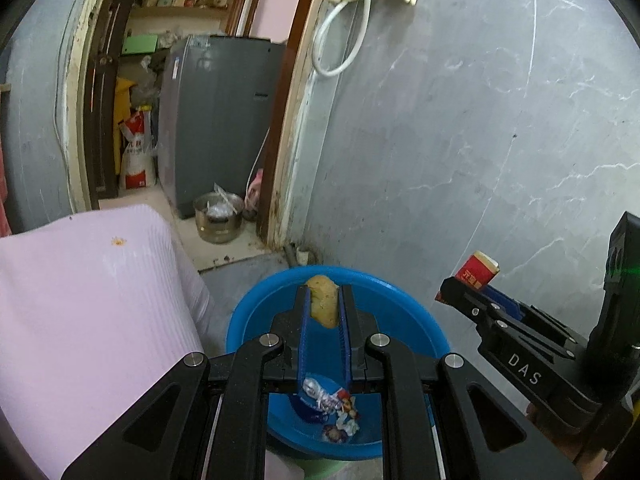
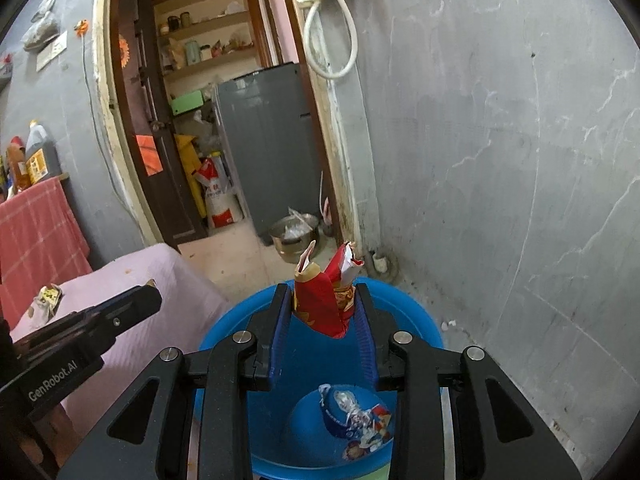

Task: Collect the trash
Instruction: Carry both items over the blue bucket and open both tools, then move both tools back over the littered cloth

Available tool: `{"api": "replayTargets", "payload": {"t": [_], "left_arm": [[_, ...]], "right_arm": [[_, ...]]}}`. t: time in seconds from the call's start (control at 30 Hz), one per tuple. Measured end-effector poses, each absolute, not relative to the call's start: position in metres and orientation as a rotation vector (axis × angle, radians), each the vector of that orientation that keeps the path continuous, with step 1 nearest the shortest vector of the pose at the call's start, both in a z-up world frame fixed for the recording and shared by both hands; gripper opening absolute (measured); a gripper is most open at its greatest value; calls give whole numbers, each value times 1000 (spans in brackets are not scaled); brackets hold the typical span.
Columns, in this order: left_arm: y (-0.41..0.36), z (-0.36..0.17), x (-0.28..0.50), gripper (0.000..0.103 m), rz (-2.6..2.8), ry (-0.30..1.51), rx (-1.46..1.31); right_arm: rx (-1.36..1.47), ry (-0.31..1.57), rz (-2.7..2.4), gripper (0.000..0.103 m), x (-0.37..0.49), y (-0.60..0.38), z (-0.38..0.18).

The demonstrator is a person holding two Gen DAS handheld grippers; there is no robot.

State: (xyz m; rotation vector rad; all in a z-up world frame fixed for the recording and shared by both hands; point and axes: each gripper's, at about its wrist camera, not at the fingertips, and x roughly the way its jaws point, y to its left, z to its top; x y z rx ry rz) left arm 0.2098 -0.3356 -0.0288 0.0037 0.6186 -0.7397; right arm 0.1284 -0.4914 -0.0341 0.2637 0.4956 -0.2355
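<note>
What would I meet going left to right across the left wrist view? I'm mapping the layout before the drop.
Pink cloth → blue basin, with the left tool above it gripping a yellowish lump → right tool holding a red packet.

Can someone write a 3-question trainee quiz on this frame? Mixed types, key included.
1. True or false: the left claw holds a yellowish lump.
2. What does the right claw grip? A) a spoon B) a red pack C) a sponge
3. Fill in: both claws are over a blue ____.

Key: 1 true; 2 B; 3 basin. Wrappers already lie in the basin, and a pink cloth sits to its left.
</note>
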Motion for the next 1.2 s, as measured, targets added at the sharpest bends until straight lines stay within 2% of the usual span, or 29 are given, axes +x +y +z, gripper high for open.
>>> {"api": "replayTargets", "payload": {"t": [0.33, 0.4, 0.67, 0.77, 0.83, 0.9, 1.03, 1.2], "left_arm": [[-345, -49, 226, 11, -731, 735, -4], [-347, -52, 228, 12, -730, 754, -2], [-341, -52, 227, 27, -737, 759, -35], [-334, -43, 224, 40, -726, 737, -65], [-326, -34, 222, 52, -716, 713, -89], [-314, -25, 221, 60, -698, 682, -106], [-291, -5, 222, 86, -644, 635, -122], [-256, 12, 226, 97, -562, 594, -115]], "right_arm": [[295, 545, -214, 37, 142, -494, -43], [299, 549, -209, 41, 142, -494, -43], [305, 526, -219, 49, 135, -495, -37], [305, 503, -223, 52, 130, -496, -30], [305, 487, -226, 55, 127, -495, -25], [302, 467, -230, 68, 126, -493, -18], [294, 433, -224, 77, 123, -489, -7], [288, 402, -207, 90, 124, -478, 3]]}}
